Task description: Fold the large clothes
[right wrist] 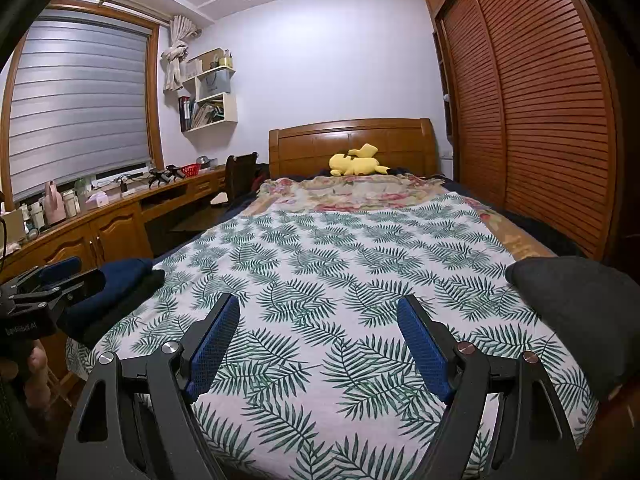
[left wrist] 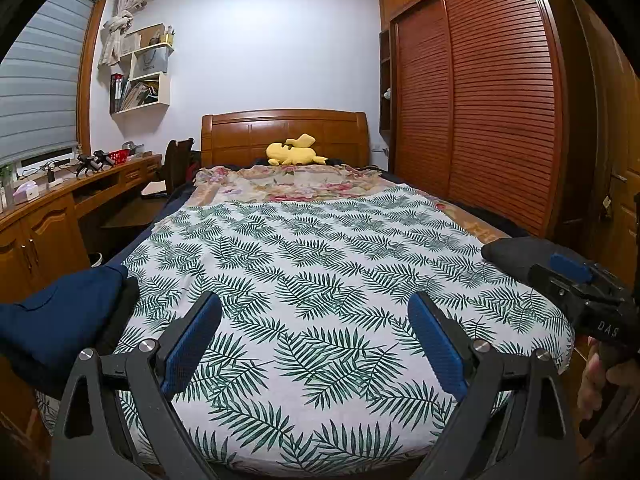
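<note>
A leaf-print sheet [left wrist: 320, 280] covers the bed; it also shows in the right wrist view [right wrist: 340, 280]. A folded navy garment [left wrist: 52, 320] lies at the bed's left edge, seen too in the right wrist view [right wrist: 116, 280]. A folded dark grey garment [left wrist: 520, 254] lies at the right edge, large in the right wrist view [right wrist: 576, 312]. My left gripper [left wrist: 316, 304] is open and empty above the bed's foot. My right gripper [right wrist: 318, 304] is open and empty beside it; its side shows in the left wrist view [left wrist: 580, 284].
A yellow plush toy [left wrist: 294, 152] lies by the wooden headboard [left wrist: 284, 128] on a floral blanket [left wrist: 288, 184]. A wooden desk [left wrist: 48, 216] with clutter runs along the left. A slatted wardrobe [left wrist: 480, 120] stands close on the right.
</note>
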A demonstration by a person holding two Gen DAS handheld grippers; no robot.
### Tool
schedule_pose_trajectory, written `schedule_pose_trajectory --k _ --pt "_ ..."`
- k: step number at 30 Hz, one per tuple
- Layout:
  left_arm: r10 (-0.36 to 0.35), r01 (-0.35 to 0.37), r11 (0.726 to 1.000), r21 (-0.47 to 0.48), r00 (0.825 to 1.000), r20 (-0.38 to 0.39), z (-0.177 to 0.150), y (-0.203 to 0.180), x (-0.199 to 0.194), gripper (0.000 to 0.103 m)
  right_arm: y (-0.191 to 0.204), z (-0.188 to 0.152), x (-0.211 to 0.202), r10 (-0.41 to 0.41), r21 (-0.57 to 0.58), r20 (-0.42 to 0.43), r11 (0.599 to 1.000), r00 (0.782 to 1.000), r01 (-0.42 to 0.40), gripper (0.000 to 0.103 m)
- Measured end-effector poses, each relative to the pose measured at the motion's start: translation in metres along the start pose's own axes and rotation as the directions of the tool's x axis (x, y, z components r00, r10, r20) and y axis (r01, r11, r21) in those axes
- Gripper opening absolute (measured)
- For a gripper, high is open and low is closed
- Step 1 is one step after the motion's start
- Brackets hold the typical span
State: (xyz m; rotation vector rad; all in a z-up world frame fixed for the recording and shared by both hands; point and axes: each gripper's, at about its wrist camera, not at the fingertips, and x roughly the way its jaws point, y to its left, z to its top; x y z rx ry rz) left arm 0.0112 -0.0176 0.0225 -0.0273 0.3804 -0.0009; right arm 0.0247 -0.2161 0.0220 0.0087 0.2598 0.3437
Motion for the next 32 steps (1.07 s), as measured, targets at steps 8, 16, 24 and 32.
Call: schedule_pose_trajectory --k 8,16,24,32 --pt "0.001 -0.001 1.000 0.001 1.000 0.000 -0.0002 -0.0011 0.0002 0.095 -0.0001 0.0000 0.0001 -0.001 0.001 0.000 1.000 1.000 0.001 0.082" --pt "0.001 -0.001 1.000 0.002 1.000 0.001 -0.0003 -0.0009 0.0000 0.095 -0.0009 -0.0005 -0.0001 0.000 0.002 0.001 1.000 1.000 0.000 0.082" --pt "0.003 -0.003 1.000 0.000 1.000 0.001 -0.0005 -0.0007 0.0000 0.095 0.0003 -0.0017 -0.0011 0.001 0.002 0.001 1.000 1.000 -0.001 0.082" --pt "0.003 -0.003 1.000 0.002 1.000 0.003 -0.0006 -0.0011 -0.0004 0.095 -0.0011 -0.0002 -0.0012 -0.001 0.005 0.008 1.000 1.000 0.001 0.082"
